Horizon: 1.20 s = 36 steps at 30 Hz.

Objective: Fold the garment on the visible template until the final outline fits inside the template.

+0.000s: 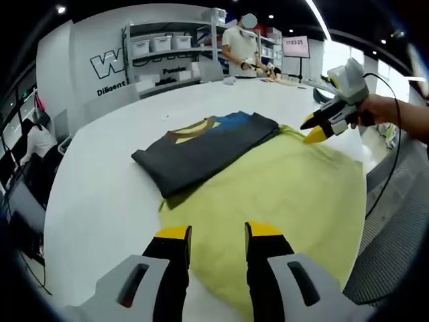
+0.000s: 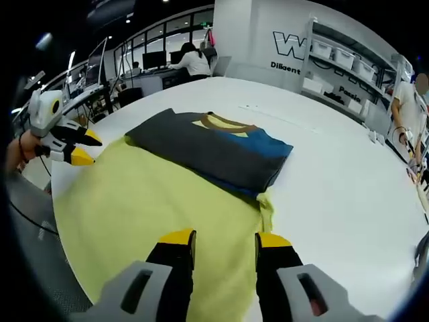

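Two grippers were over a white table [image 1: 100,201], both with jaws apart and nothing between them. In the left gripper view the left gripper [image 1: 216,235] rose from the bottom centre, its yellow-tipped jaws spread above a yellow-green cloth [image 1: 281,194] that filled the lower right of the frame. The right gripper [image 1: 315,129] came in from the upper right, held by a hand [image 1: 379,111], tips slightly parted and hovering just above the far edge of the cloth; whether they touched it could not be told.

The folded garment [image 1: 201,151], dark grey with a blue panel and a tan collar, lay at frame centre, partly on the cloth's upper-left edge and partly on the bare table.

In the right gripper view the right gripper [image 2: 224,238] sat bottom centre with jaws released over the cloth [image 2: 147,201]. The garment [image 2: 214,151] lay above centre, overlapping the cloth's far edge. The left gripper [image 2: 84,149] showed at the left edge, just above the cloth's corner.

Shelving [image 1: 167,54] and a person [image 1: 241,47] stood along the top of the left gripper view.
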### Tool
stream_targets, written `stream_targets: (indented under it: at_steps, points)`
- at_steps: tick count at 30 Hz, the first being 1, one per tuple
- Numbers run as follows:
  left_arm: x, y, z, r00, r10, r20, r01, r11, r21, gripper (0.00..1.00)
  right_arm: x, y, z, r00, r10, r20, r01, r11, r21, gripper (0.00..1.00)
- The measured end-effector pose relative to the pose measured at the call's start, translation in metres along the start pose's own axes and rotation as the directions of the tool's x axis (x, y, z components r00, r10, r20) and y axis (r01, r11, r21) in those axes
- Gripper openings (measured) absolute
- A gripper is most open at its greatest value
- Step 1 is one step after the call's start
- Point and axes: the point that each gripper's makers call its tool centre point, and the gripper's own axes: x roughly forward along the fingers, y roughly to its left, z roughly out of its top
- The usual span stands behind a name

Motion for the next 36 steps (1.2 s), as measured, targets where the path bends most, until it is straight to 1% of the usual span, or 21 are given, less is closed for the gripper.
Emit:
stream_targets:
  at_steps: [3, 6, 11, 13, 14, 15, 16, 17, 18, 21, 22, 23, 24, 26, 27, 30, 31, 32, 33, 35, 36]
  points:
    - [-0.001, -0.006, -0.004, 1.000, -0.025, -0.016, 0.025, 0.999, 0.021, 0.25, -0.006, 0.002, -0.005, 1.000, 0.014, -0.009, -0.014, 1.000, 0.008, 0.30]
    - [-0.003, -0.012, -0.008, 0.998, -0.048, -0.032, 0.049, 0.998, 0.030, 0.25, -0.010, 0.000, -0.009, 1.000, 0.016, -0.014, -0.017, 0.999, -0.030, 0.30]
    - [-0.006, -0.016, -0.014, 0.996, -0.069, -0.059, 0.072, 0.997, 0.040, 0.25, -0.018, 0.001, -0.017, 0.999, 0.032, -0.034, -0.034, 0.998, -0.053, 0.30]
    - [-0.008, -0.018, -0.017, 0.994, -0.084, -0.072, 0.088, 0.995, 0.056, 0.26, -0.020, 0.005, -0.018, 0.997, 0.068, -0.025, -0.070, 0.995, -0.068, 0.31]
    - [-0.009, -0.019, -0.019, 0.993, -0.088, -0.077, 0.093, 0.994, 0.059, 0.27, -0.022, 0.008, -0.020, 0.995, 0.089, -0.036, -0.092, 0.992, -0.085, 0.31]
    - [-0.010, -0.020, -0.020, 0.992, -0.095, -0.085, 0.100, 0.993, 0.059, 0.26, -0.023, 0.009, -0.022, 0.995, 0.093, -0.045, -0.096, 0.991, -0.093, 0.31]
    - [-0.012, -0.022, -0.024, 0.989, -0.110, -0.099, 0.116, 0.991, 0.061, 0.26, -0.024, 0.010, -0.023, 0.993, 0.103, -0.051, -0.109, 0.987, -0.117, 0.31]
    - [-0.013, -0.022, -0.025, 0.989, -0.110, -0.101, 0.117, 0.991, 0.065, 0.26, -0.025, 0.013, -0.021, 0.992, 0.123, -0.036, -0.127, 0.980, -0.156, 0.32]
    - [-0.015, -0.023, -0.027, 0.987, -0.119, -0.110, 0.128, 0.989, 0.076, 0.27, -0.027, 0.016, -0.022, 0.990, 0.139, -0.036, -0.143, 0.975, -0.171, 0.31]
    - [-0.019, -0.028, -0.032, 0.982, -0.141, -0.125, 0.151, 0.986, 0.077, 0.26, -0.030, 0.024, -0.026, 0.982, 0.179, -0.056, -0.186, 0.962, -0.200, 0.31]
    - [-0.020, -0.030, -0.033, 0.981, -0.149, -0.126, 0.159, 0.985, 0.073, 0.25, -0.030, 0.025, -0.028, 0.982, 0.179, -0.061, -0.188, 0.962, -0.199, 0.31]
    - [-0.021, -0.033, -0.034, 0.978, -0.166, -0.122, 0.174, 0.983, 0.055, 0.25, -0.031, 0.027, -0.030, 0.980, 0.189, -0.065, -0.198, 0.959, -0.201, 0.31]
    - [-0.022, -0.033, -0.036, 0.978, -0.170, -0.124, 0.177, 0.983, 0.047, 0.24, -0.032, 0.030, -0.033, 0.977, 0.201, -0.073, -0.212, 0.956, -0.203, 0.30]
    - [-0.024, -0.035, -0.039, 0.976, -0.173, -0.133, 0.183, 0.981, 0.063, 0.26, -0.033, 0.033, -0.040, 0.973, 0.208, -0.100, -0.226, 0.945, -0.237, 0.30]
    - [-0.026, -0.037, -0.042, 0.973, -0.179, -0.148, 0.192, 0.978, 0.080, 0.27, -0.034, 0.033, -0.043, 0.973, 0.204, -0.109, -0.225, 0.946, -0.235, 0.31]
    - [-0.028, -0.042, -0.044, 0.969, -0.195, -0.154, 0.211, 0.973, 0.090, 0.27, -0.038, 0.036, -0.049, 0.966, 0.221, -0.135, -0.249, 0.938, -0.242, 0.32]
    - [-0.030, -0.047, -0.046, 0.963, -0.217, -0.163, 0.235, 0.967, 0.101, 0.27, -0.042, 0.038, -0.053, 0.960, 0.235, -0.155, -0.268, 0.929, -0.256, 0.32]
    - [-0.031, -0.049, -0.047, 0.960, -0.223, -0.166, 0.243, 0.964, 0.108, 0.28, -0.043, 0.038, -0.054, 0.958, 0.238, -0.162, -0.274, 0.925, -0.262, 0.32]
    - [-0.031, -0.050, -0.047, 0.959, -0.227, -0.168, 0.247, 0.963, 0.112, 0.28, -0.047, 0.040, -0.059, 0.948, 0.254, -0.191, -0.302, 0.907, -0.293, 0.32]
    - [-0.033, -0.054, -0.050, 0.952, -0.244, -0.186, 0.271, 0.953, 0.136, 0.28, -0.050, 0.042, -0.064, 0.939, 0.269, -0.215, -0.326, 0.895, -0.305, 0.32]
    - [-0.034, -0.057, -0.052, 0.946, -0.256, -0.197, 0.287, 0.946, 0.149, 0.29, -0.052, 0.044, -0.068, 0.929, 0.286, -0.236, -0.352, 0.878, -0.324, 0.31]
